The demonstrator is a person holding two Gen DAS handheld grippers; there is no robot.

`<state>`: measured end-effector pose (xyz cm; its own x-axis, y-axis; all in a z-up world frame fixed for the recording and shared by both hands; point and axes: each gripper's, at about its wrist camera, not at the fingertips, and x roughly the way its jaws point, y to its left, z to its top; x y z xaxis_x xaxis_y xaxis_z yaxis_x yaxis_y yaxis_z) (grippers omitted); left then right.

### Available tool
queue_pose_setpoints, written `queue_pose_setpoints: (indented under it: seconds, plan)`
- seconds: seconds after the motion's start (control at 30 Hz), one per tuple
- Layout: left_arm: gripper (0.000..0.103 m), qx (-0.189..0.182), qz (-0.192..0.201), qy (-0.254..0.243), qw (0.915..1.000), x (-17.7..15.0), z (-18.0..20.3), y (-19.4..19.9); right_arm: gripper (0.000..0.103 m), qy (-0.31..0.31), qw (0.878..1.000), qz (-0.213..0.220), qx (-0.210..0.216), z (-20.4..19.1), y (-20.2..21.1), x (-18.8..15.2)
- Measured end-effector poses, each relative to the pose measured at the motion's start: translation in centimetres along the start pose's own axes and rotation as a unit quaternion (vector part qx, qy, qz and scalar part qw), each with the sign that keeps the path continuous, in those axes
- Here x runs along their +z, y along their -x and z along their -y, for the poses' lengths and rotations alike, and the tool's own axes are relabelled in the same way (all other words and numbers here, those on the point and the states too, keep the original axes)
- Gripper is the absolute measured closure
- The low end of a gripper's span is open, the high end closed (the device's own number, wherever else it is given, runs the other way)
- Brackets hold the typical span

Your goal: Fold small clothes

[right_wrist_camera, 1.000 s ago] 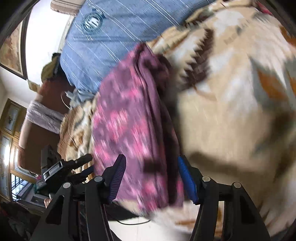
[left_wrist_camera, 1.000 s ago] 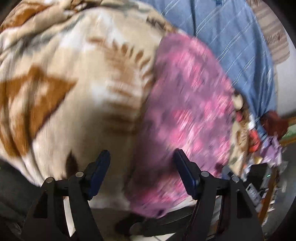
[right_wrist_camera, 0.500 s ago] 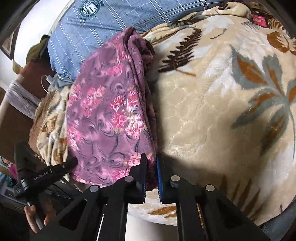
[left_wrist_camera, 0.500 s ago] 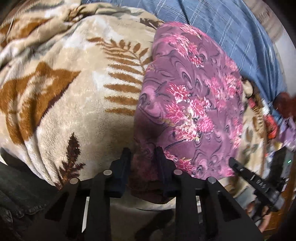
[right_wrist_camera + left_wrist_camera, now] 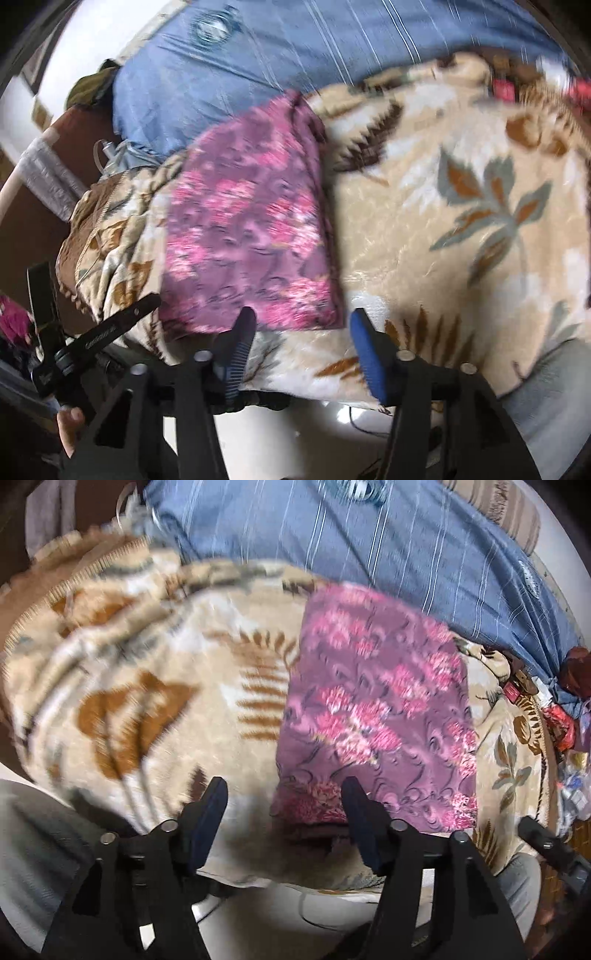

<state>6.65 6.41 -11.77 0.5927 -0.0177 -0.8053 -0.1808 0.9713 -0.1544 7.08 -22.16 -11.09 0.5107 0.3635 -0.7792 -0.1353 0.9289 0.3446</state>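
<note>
A purple cloth [image 5: 376,716] with pink flowers lies folded into a rough rectangle on a beige blanket [image 5: 155,686] with brown and grey leaves. Behind them, a blue sheet [image 5: 388,542] with thin white stripes covers the bed. The cloth is flat, with its far edge close to where the blanket meets the sheet.

The left gripper [image 5: 284,801] hangs above the near left corner of the cloth. Its jaws are opening and stand well apart. The right finger is over the near edge of the cloth, the left finger is over the blanket, and the pads do not press anything.

The right gripper [image 5: 303,328] hangs above the near right corner of the cloth. Its jaws are opening too, and nothing is held between them. Its left finger is over the cloth edge, its blue right finger [image 5: 365,350] over the blanket.

Both views are blurred, so I cannot tell if any fingertip touches the fabric. In the right wrist view the left gripper [image 5: 147,302] shows at the lower left with a hand [image 5: 68,424] under it.
</note>
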Motion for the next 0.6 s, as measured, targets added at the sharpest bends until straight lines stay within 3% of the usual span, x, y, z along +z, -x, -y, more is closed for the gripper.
queue_pose_setpoints:
  seconds: [0.27,0.43,0.6]
  plan:
    - [0.023,0.049,0.117,-0.064,0.9899,1.6,3.1,8.9,0.037,0.025,0.998,0.065,0.003,-3.7,7.3,1.1]
    - [0.021,0.054,0.128,-0.084,0.9868,2.0,4.3,11.9,0.035,0.040,0.995,0.087,-0.023,-5.6,9.7,1.8]
    - [0.021,0.068,0.132,-0.092,0.9846,1.9,4.6,13.1,0.032,0.058,0.994,0.090,-0.021,-6.8,10.1,1.8]
